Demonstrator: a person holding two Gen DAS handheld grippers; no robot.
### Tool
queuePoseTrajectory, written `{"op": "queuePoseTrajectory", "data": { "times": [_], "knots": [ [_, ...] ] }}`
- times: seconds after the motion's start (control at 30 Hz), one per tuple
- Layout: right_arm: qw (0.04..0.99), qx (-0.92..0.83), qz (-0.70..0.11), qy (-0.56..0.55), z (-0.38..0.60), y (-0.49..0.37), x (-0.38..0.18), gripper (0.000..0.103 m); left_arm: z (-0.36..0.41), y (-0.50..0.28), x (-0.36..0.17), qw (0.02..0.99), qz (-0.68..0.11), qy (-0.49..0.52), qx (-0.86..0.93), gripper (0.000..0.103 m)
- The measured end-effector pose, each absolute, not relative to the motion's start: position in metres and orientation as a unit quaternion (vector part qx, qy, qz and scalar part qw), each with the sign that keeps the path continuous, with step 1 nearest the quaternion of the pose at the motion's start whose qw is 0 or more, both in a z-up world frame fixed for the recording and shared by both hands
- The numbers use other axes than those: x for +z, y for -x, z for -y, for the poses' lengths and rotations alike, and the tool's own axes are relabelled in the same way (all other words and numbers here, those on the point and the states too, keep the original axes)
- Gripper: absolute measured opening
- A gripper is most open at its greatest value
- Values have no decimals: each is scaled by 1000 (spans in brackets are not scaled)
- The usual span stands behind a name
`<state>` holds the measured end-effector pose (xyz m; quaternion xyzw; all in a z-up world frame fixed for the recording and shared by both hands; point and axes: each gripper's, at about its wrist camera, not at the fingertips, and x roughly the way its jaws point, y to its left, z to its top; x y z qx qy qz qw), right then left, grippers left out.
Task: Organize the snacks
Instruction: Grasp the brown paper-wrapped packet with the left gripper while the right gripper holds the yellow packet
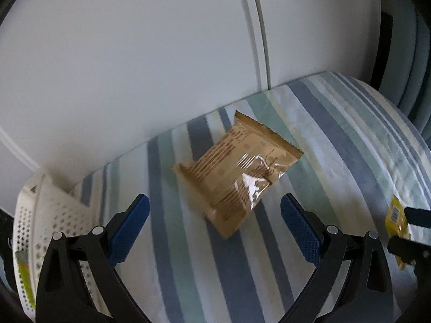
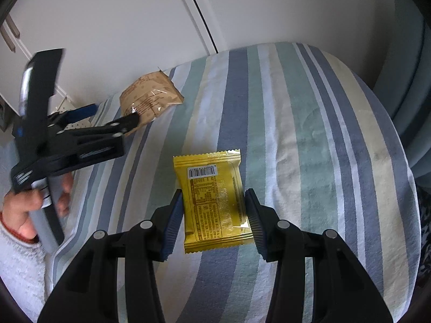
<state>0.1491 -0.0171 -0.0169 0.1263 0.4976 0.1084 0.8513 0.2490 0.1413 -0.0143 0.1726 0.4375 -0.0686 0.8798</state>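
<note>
- A striped cloth [image 2: 309, 123] is seen covering the tabletop; a white perforated basket [image 1: 54, 215] stands at its left edge.
- A brown snack packet [image 1: 237, 172] lies ahead of the left tongs [image 1: 214, 226], which are spread wide and hold nothing.
- A yellow snack packet [image 2: 214, 202] lies between the pads of the right tongs [image 2: 214, 223]; contact appears made, though this cannot be confirmed.
- Pick-up is judged in hand; a firm closure, then carriage to the basket, is called for next.

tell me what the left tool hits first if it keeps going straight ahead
Probably the brown packet: it lies on the striped cloth right ahead of the open left tool. Depth is unclear.
</note>
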Motion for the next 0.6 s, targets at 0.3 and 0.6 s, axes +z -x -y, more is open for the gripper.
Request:
{"op": "queuePoseTrajectory", "data": {
  "times": [0.3,0.6],
  "knots": [
    [847,111,-502,-136,21,-152,-20,47,-147,-281,-25,871,-451,-175,-85,99],
    [845,113,-504,-137,21,-153,-22,47,-134,-298,-28,864,-454,-193,-103,99]
  ]
}}
